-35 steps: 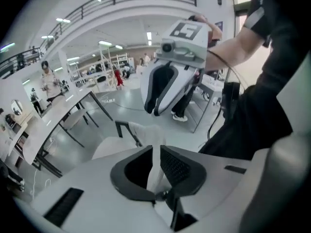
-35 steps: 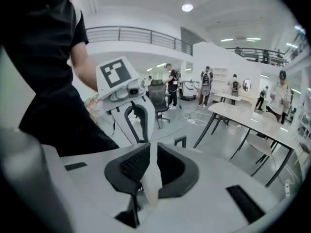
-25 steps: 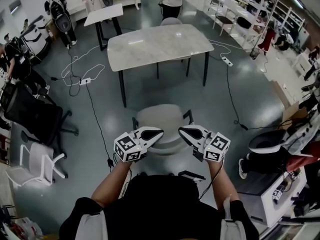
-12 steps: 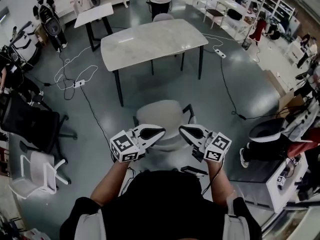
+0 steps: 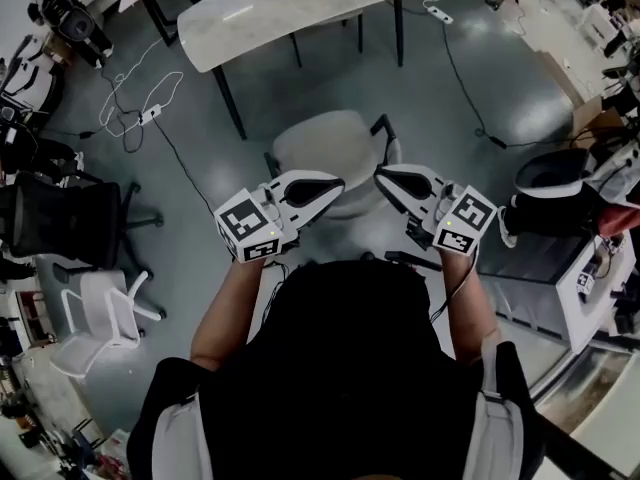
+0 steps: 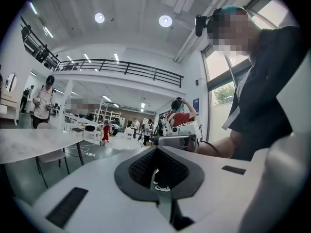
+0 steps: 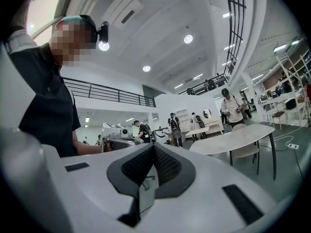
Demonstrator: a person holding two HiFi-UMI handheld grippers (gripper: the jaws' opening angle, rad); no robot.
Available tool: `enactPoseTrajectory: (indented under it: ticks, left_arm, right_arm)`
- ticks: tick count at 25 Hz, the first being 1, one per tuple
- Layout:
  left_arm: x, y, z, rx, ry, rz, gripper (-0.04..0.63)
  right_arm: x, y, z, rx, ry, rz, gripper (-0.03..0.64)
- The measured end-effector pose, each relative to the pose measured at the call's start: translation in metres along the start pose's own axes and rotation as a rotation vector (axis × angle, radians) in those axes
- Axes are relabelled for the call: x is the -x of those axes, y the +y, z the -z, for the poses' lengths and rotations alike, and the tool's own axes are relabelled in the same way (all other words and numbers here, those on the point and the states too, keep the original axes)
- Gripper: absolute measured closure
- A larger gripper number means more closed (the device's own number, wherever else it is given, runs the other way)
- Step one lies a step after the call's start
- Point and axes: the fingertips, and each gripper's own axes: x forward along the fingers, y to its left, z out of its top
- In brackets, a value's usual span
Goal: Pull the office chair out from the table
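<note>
Two grippers are held up in front of the person, side by side, with their tips pointing at each other. The left gripper [image 5: 330, 182] is on the 9 o'clock side of the small gap between them, and the right gripper [image 5: 385, 176] is on the 3 o'clock side.

Both have their jaws pressed tight together. Each gripper's own view shows nothing between its jaws, just the dark pads meeting in a line.

The office chair [image 5: 328, 143] is pale grey with dark arms. In the head view it sits at 12 o'clock from the grippers, just past their tips. Both tips hang over the near edge of the chair. I cannot tell if they touch it.

The table [image 5: 290, 3] has a pale top and thin dark legs. It is farther off at 12 o'clock, at the top edge of the head view. Bare grey floor [image 5: 250, 98] shows between the chair and the table, so the chair is not tucked under it.

A black chair [image 5: 70, 223] stands at 9 o'clock, well apart from the grippers. A small white chair [image 5: 100, 313] stands near it at 8 o'clock. Thin cables [image 5: 135, 93] lie on the floor at 10 o'clock.
</note>
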Motion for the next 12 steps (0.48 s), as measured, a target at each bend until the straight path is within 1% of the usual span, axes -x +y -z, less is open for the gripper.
enactPoseTrajectory:
  ticks: [5,12]
  left_arm:
    - [0.001,-0.018,0.004,0.043,0.022,-0.015,0.583]
    - [-0.014,-0.033,0.013,0.044,0.042,0.006,0.583]
  right_arm:
    - [0.01,0.016,0.004,0.014,0.02,0.007,0.598]
    - [0.025,0.007,0.001,0.018,0.007,0.044,0.598]
